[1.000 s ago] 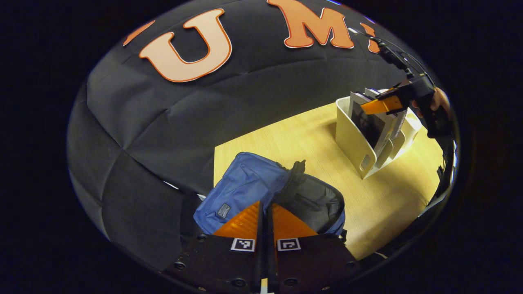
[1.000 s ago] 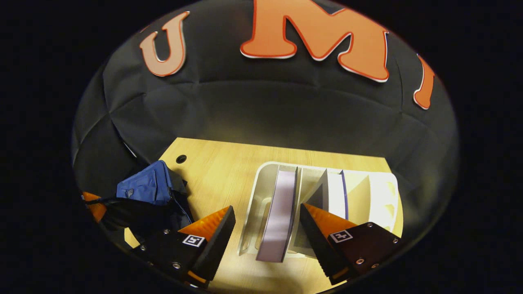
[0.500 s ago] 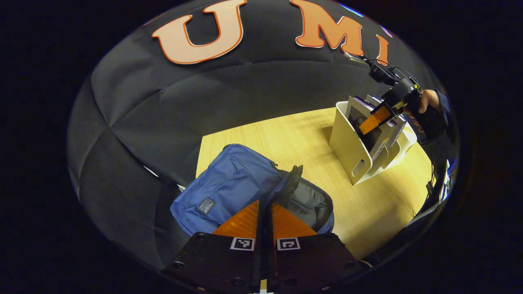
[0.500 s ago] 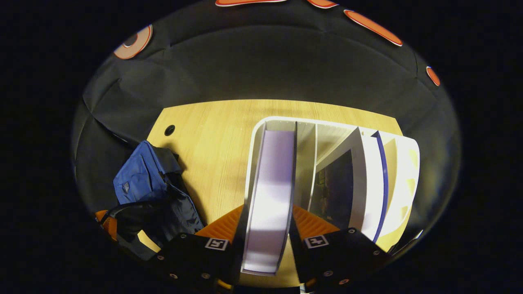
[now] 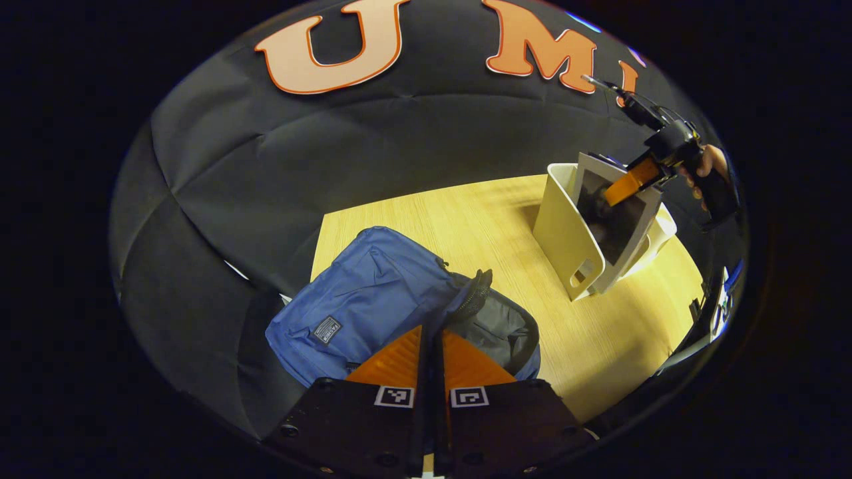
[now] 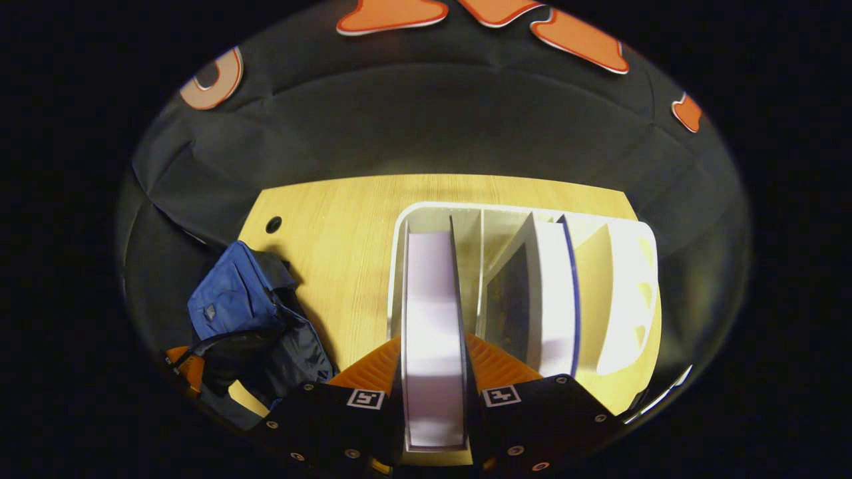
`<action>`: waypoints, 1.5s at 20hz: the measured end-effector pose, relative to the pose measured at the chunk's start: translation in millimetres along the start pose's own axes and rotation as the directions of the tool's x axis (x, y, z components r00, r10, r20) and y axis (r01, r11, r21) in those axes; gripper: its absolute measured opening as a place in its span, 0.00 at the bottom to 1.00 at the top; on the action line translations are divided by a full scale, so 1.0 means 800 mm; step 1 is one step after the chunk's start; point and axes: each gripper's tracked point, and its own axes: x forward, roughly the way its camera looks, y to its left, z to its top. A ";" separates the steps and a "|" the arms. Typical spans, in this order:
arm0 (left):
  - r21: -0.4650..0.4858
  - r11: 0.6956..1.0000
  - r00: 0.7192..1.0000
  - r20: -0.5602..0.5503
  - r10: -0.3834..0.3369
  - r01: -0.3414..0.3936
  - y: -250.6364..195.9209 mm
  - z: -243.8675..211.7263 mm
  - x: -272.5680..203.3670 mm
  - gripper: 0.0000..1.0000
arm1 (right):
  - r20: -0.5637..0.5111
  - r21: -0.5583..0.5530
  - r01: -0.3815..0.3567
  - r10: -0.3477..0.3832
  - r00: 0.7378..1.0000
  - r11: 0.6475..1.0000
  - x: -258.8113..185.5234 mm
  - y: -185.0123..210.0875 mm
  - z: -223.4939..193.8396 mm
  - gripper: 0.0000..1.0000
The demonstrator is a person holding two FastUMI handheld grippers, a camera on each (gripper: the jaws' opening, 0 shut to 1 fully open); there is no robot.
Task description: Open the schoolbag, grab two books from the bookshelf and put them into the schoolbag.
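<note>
Wooden table [image 6: 346,219] carries the white bookshelf [image 6: 626,279] and, well apart, the open blue schoolbag [image 5: 373,299]. Your right gripper [image 6: 434,356] clamps a book [image 6: 432,319] standing in the shelf's end slot. Your left gripper [image 5: 431,349] hovers over the bag, fingers together on nothing.

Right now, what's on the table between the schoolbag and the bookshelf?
Nothing: in the right gripper view, bare wooden table separates the schoolbag from the bookshelf. The left gripper view shows the same bare stretch.

Dim booth; warm overhead light on table [image 5: 466,219]; page glare on book [image 6: 432,332]; bag [image 6: 246,313] casts soft shadow; strong fisheye warp at edges; sharp centre.
</note>
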 end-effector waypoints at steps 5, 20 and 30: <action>0.031 0.999 1.000 -0.007 0.008 -0.008 -0.006 -0.002 0.000 0.06 | 0.127 0.060 -0.078 0.070 0.989 0.995 -0.076 -0.002 0.011 0.39; 0.055 0.998 0.998 -0.038 0.045 -0.043 0.006 0.008 0.004 0.06 | 0.354 0.296 -0.387 0.276 0.894 0.873 -0.195 -0.005 0.005 0.37; -0.170 0.984 0.996 -0.088 0.029 -0.043 0.008 0.009 0.003 0.04 | 0.478 0.518 -0.612 0.392 0.786 0.597 -0.153 0.065 -0.065 0.36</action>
